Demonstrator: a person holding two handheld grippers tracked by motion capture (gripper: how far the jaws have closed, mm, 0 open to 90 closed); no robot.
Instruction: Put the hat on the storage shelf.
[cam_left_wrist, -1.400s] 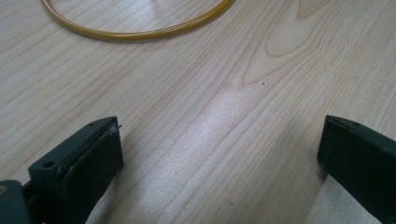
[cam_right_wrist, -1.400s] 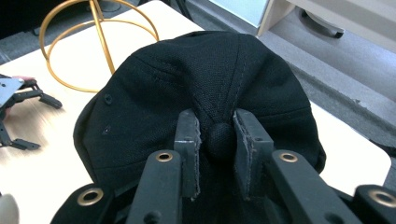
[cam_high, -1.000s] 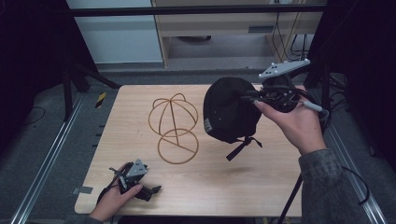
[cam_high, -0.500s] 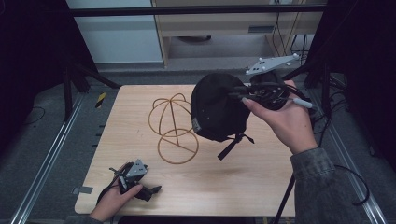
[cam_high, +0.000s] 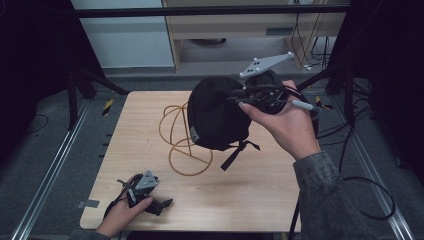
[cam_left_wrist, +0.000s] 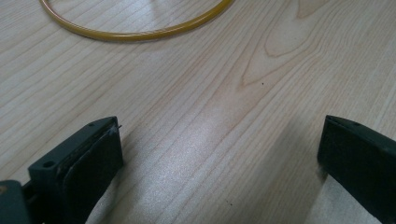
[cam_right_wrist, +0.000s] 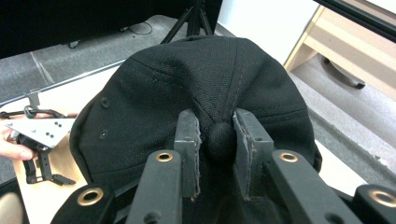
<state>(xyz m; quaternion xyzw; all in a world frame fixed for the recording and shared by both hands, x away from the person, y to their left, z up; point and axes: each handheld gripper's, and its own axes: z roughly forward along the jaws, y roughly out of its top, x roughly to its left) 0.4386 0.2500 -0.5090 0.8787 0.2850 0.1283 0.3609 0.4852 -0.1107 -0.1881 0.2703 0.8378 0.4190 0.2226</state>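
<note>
- desk (cam_high: 260, 195): bare wood carrying a wire stand (cam_high: 182, 135), seemingly meant to take a cap.
- black cap (cam_high: 215, 117): held in the air just above and beside the stand.
- right hand-held gripper (cam_right_wrist: 215, 140): jaws clamped on the cap's crown button, crown facing it.
- left hand-held gripper (cam_high: 142, 187): rests low on the desk, jaws wide apart, empty.

A cap (cam_high: 215, 117) is hanging above the table (cam_high: 260, 185), right of a wire stand (cam_high: 182, 145); the left claw (cam_high: 162, 204) is resting near the front-left corner.
</note>
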